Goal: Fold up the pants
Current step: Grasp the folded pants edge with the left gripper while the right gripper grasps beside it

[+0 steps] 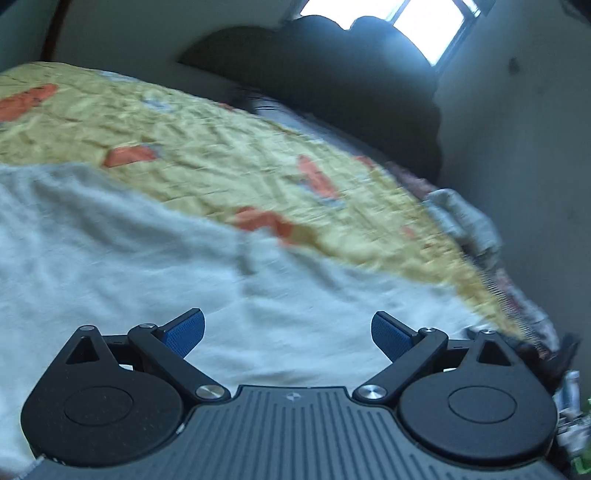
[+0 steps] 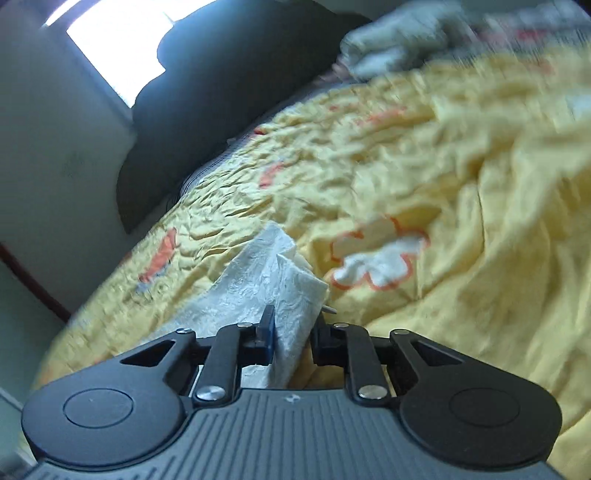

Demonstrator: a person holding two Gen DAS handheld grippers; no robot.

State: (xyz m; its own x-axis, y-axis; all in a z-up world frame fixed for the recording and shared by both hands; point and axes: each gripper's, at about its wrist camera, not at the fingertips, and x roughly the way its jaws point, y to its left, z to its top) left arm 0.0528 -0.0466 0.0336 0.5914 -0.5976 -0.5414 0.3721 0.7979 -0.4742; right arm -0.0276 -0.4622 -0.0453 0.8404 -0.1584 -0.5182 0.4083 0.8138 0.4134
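Left gripper [image 1: 287, 334]: jaws wide apart, blue pads bare, nothing held; hovers over pale fabric.
Pants [image 1: 129, 266]: white-grey cloth spread on bedspread, fills lower left-wrist view.
Right gripper [image 2: 291, 325]: jaws nearly closed, pinching a white crinkled fold of the pants [image 2: 266, 280].
Bedspread [image 2: 424, 177]: yellow w/ orange motifs, rumpled.
Bkgd: dark headboard [image 1: 332, 85], bright window [image 1: 424, 22], blurred.

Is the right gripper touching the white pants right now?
Touching. The right wrist view shows the right gripper with its jaws closed on a fold of the white pants, the cloth pinched between the fingers above the yellow bedspread.
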